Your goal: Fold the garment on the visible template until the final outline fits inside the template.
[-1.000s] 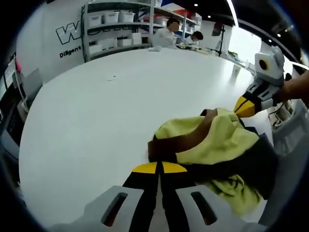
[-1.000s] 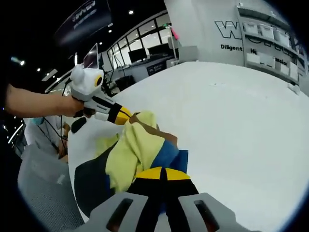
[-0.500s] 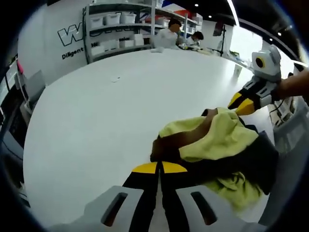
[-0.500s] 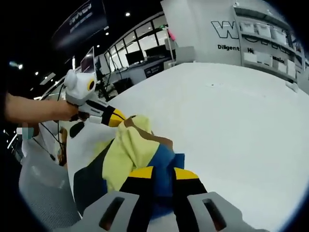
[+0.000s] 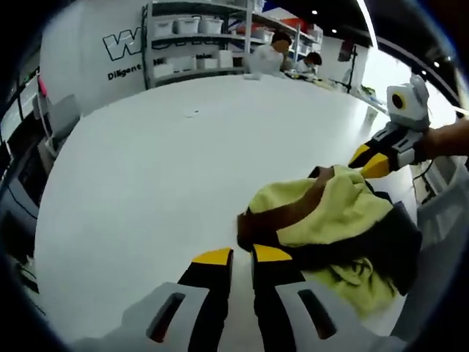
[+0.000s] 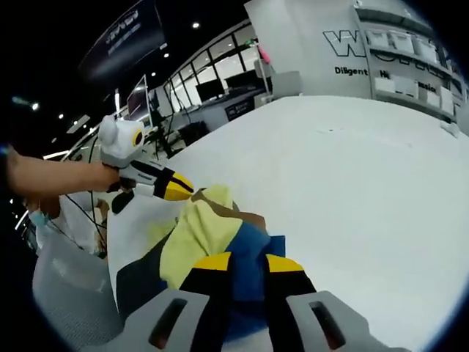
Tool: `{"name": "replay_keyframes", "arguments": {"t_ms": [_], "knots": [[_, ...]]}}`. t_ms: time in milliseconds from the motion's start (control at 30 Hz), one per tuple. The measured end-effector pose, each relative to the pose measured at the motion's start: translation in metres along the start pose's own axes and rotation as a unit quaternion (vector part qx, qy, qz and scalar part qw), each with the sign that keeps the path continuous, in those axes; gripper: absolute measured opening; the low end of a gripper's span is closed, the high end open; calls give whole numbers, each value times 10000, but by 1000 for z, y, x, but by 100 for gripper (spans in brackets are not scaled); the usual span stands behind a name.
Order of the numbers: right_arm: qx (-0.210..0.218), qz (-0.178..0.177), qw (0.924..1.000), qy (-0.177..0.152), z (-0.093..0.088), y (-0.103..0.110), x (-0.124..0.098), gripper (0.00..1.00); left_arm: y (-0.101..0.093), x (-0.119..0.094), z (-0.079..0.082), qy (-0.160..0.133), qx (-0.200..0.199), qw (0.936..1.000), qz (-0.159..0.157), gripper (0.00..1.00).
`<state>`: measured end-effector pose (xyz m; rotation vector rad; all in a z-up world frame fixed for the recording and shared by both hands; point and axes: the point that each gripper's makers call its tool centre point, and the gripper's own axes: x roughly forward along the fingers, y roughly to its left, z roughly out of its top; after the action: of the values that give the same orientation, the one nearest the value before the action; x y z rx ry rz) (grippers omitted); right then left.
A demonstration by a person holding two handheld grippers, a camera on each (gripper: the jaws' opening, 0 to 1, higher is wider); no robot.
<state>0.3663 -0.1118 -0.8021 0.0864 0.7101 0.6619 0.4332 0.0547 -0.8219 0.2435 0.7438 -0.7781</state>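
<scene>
Since a second ago both tools have let go: the left tool [image 5: 242, 256], then pinched together at the garment's edge, now stands with its yellow-tipped jaws parted by a narrow gap, just short of the cloth, and the right tool [image 6: 248, 262] has likewise spread its jaws, with blue fabric showing between them. The garment [image 5: 330, 227] lies bunched in the lower right of the left gripper view, a soft heap of pale yellow cloth with a brown band and dark panels, creased and folded over itself; in the right gripper view it sits in the lower left, yellow over blue and black. It rests on a smooth, matte white desk [image 5: 146, 169] whose broad surface runs bare toward the upper left of the left gripper view, leaving wide room on that side. The heap sits near the desk's curved edge. Shelving [image 5: 190, 40] with white bins stands at the top of the left gripper view.
</scene>
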Motion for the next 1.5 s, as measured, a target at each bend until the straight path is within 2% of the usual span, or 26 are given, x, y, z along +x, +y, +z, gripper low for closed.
{"name": "replay_keyframes", "arguments": {"t_ms": [167, 267, 367, 667, 900, 1367, 1500], "knots": [[83, 112, 9998, -103, 3, 2, -2, 13, -3, 0, -6, 75, -167, 9998, -49, 20], [23, 167, 9999, 35, -4, 4, 1, 14, -7, 2, -7, 88, -241, 9996, -113, 20], [-177, 68, 9997, 171, -10, 2, 3, 10, -11, 6, -8, 98, -260, 9995, -156, 20], [-370, -138, 9983, 428, -20, -5, 6, 0, -13, 14, -6, 84, -376, 9990, -228, 21], [-555, -231, 9964, 590, -32, -11, 3, 0, -20, 19, -3, 74, -534, 9979, -353, 22], [-456, -196, 9974, 530, -33, -13, -1, 0, -33, 33, 9, 74, -487, 9975, -514, 19], [-433, -203, 9976, 503, -33, -13, -1, 0, -37, 34, 5, 169, -151, 9986, -480, 13]]}}
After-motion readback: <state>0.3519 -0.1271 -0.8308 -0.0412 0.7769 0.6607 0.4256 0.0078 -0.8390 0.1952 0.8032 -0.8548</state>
